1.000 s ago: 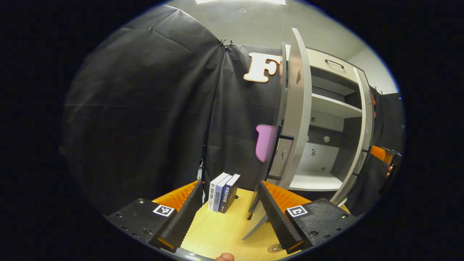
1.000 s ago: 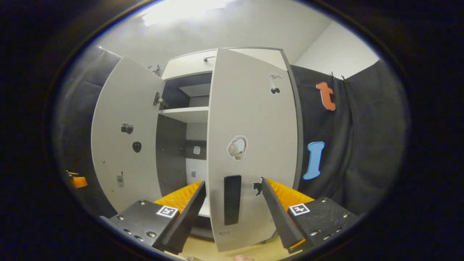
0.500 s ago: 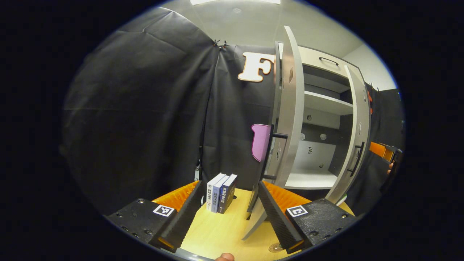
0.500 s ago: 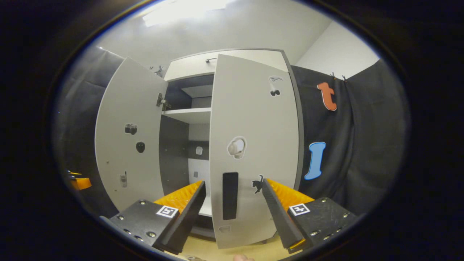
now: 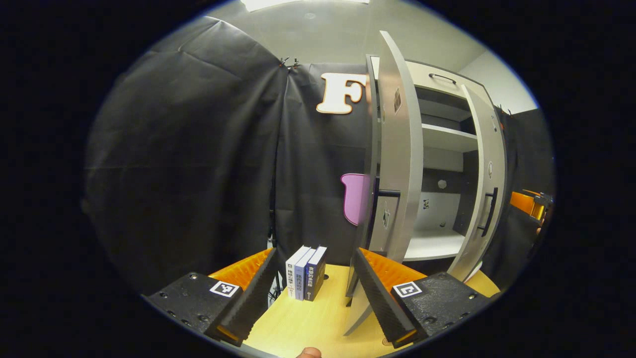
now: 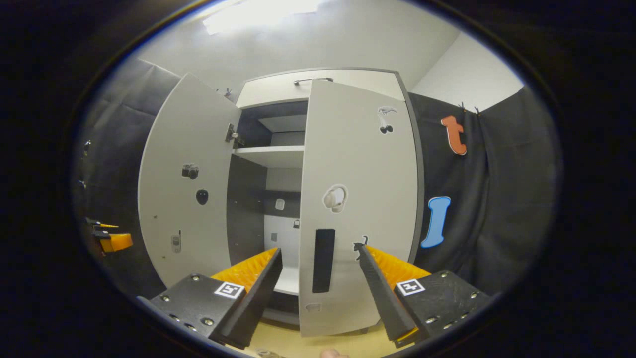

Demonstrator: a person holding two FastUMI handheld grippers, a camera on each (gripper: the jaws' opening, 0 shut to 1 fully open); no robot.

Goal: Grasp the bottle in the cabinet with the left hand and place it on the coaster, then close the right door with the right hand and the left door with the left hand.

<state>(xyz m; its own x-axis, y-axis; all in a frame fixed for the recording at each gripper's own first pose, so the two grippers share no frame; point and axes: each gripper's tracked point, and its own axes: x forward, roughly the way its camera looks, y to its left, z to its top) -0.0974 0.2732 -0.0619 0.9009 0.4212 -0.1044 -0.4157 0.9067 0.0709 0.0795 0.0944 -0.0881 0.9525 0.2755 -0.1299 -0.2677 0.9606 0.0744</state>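
In the left gripper view my left gripper (image 5: 314,253) is open over the wooden table (image 5: 308,323), with nothing between its fingers. The cabinet's left door (image 5: 395,164) stands wide open, seen nearly edge-on just beyond my right finger. The right door (image 5: 484,174) is partly swung in. A sliver of the coaster (image 5: 386,342) peeks out at the bottom edge. In the right gripper view my right gripper (image 6: 318,251) is open, facing the front of the right door (image 6: 357,189); its black handle (image 6: 323,261) lines up between my fingers. The left door (image 6: 189,199) is open.
Three books (image 5: 305,272) stand upright on the table left of the cabinet. The cabinet's lower shelf (image 5: 432,246) and upper shelf (image 6: 271,155) are bare. The other gripper (image 5: 530,204) shows at the far right, and in the right gripper view the left one (image 6: 112,239) sits at the left edge.
The right door has swung further toward the cabinet; its front and handle now show in the left gripper view. The cabinet has drifted left in the left gripper view. Both grippers stay open.
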